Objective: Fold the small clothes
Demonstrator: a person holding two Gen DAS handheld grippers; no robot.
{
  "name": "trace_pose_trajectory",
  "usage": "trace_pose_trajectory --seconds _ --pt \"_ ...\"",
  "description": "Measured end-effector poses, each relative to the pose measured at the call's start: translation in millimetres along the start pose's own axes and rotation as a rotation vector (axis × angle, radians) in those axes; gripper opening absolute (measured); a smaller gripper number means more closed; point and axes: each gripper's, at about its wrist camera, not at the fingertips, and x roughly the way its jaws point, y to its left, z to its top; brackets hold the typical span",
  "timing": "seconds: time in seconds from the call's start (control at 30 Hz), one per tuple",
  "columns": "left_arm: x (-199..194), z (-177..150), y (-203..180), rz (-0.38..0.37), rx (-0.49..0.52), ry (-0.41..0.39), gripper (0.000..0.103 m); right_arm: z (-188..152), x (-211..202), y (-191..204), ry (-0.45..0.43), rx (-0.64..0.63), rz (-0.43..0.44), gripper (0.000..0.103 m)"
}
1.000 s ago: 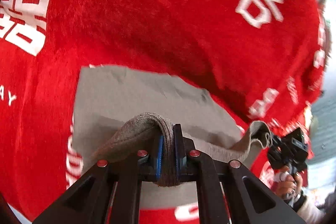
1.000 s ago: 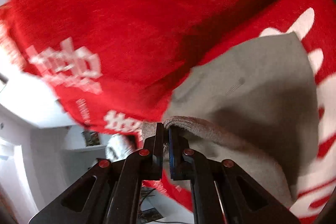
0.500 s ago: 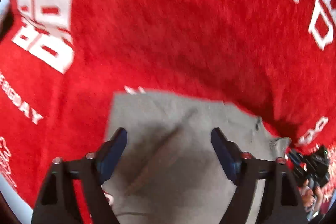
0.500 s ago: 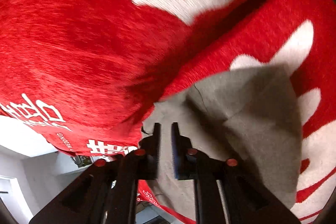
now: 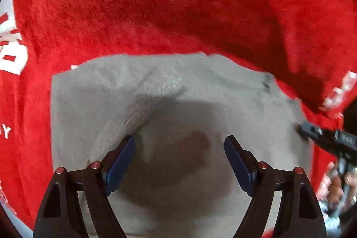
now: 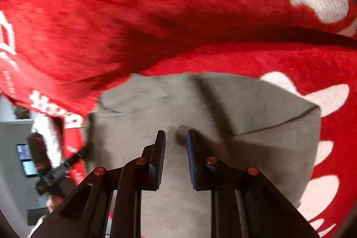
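The grey cloth (image 5: 183, 104), spread on the red blanket (image 5: 156, 3) across the lower centre of both views, is seen directly beneath the wide-apart left gripper (image 5: 179, 146) and the narrowly parted right gripper (image 6: 176, 139), neither holding it.

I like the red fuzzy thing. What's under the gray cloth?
The gray cloth lies flat on a red blanket with white letters, which shows all around it. Whatever sits beneath the cloth's middle, or beneath the blanket, is covered.
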Motion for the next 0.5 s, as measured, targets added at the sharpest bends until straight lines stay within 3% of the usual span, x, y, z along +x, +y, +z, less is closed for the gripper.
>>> trace_pose_trajectory --seconds 0.17,0.27,0.4,0.5 --pt "2 19 40 0.039 -0.143 -0.060 0.082 4 -7 -19 -0.052 0.049 -0.026 0.017" --pt "-3 26 54 0.199 -0.143 -0.084 0.082 6 -10 -26 -0.069 0.064 -0.110 0.017" --pt "-12 23 78 0.200 -0.212 -0.074 0.082 2 -21 -34 -0.100 0.108 -0.140 0.021" --pt "-27 11 79 0.189 -0.167 -0.070 0.082 -7 -37 -32 -0.137 0.118 -0.155 0.022"
